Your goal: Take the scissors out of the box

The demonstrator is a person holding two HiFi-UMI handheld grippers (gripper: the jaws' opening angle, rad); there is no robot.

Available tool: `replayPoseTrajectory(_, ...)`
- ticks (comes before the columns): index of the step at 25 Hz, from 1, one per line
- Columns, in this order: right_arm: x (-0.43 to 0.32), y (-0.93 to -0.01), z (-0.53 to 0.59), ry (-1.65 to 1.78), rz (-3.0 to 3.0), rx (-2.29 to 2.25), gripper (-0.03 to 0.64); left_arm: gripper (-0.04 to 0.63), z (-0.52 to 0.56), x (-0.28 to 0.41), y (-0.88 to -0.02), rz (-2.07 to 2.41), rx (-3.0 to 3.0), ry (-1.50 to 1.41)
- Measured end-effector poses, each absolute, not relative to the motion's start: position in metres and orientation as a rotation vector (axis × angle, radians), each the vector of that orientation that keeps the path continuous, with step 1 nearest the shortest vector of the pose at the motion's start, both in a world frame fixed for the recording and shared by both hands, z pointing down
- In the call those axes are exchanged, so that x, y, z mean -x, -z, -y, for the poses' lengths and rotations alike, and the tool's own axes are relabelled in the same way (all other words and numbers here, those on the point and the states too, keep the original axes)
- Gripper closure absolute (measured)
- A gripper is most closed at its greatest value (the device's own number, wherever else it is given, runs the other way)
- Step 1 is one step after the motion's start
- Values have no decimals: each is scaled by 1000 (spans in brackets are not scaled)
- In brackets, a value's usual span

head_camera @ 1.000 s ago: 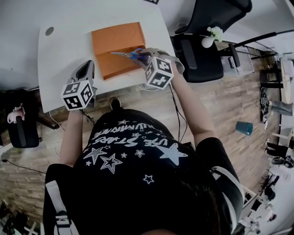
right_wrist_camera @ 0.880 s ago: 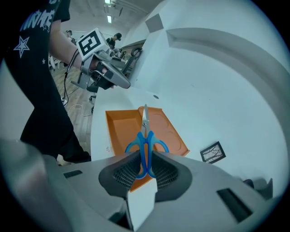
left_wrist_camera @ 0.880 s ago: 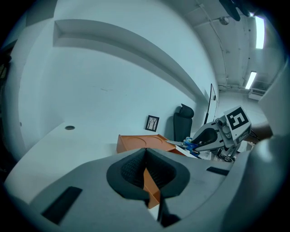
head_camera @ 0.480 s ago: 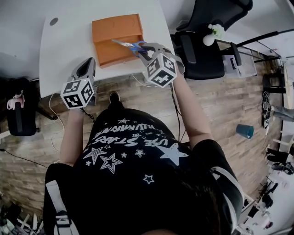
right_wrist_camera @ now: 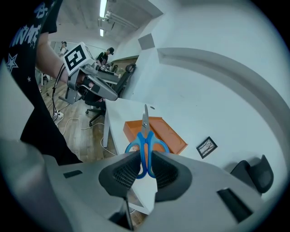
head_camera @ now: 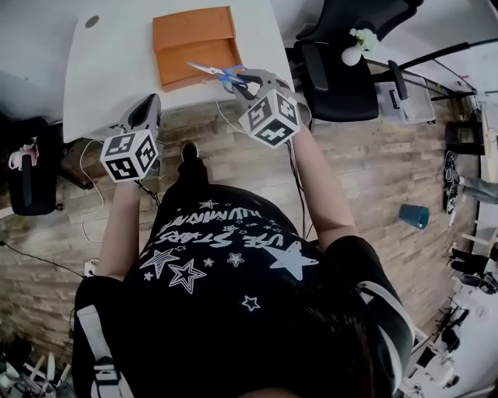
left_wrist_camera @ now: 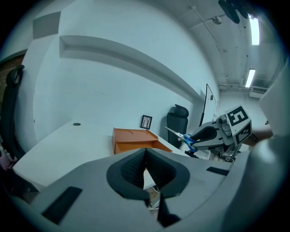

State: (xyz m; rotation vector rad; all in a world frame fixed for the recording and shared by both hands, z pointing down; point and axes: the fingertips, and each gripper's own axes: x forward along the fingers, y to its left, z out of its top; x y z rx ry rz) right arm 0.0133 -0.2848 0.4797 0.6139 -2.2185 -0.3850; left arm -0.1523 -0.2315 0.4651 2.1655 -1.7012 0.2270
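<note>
Blue-handled scissors (head_camera: 219, 74) hang in the air over the white table's near edge, blades pointing left, just off the near right corner of the orange box (head_camera: 194, 39). My right gripper (head_camera: 238, 84) is shut on their handles; in the right gripper view the scissors (right_wrist_camera: 145, 138) stand blades-up between the pads of that gripper (right_wrist_camera: 145, 170), with the box (right_wrist_camera: 158, 136) lying beyond. My left gripper (head_camera: 146, 110) hovers at the table's near edge, left of the box. Seen in its own view, the left gripper (left_wrist_camera: 145, 166) has its pads together, with nothing between them.
The white table (head_camera: 117, 70) has a round cable hole (head_camera: 92, 22) at its far left. To the right of the table are a black office chair (head_camera: 342, 78) and a white vase with flowers (head_camera: 354, 53). Cables (head_camera: 89, 210) trail over the wooden floor.
Both grippers have drawn back from the box toward the person. The scissors, which hung over the box, now hang off its near right corner, still gripped.
</note>
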Motion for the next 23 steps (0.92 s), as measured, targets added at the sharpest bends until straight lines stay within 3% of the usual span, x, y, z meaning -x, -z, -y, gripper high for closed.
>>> replayPoseTrajectory(23, -69, -488, 168, 257, 2297, -686, 514, 577, 100, 99, -473, 1723, -2139, -229)
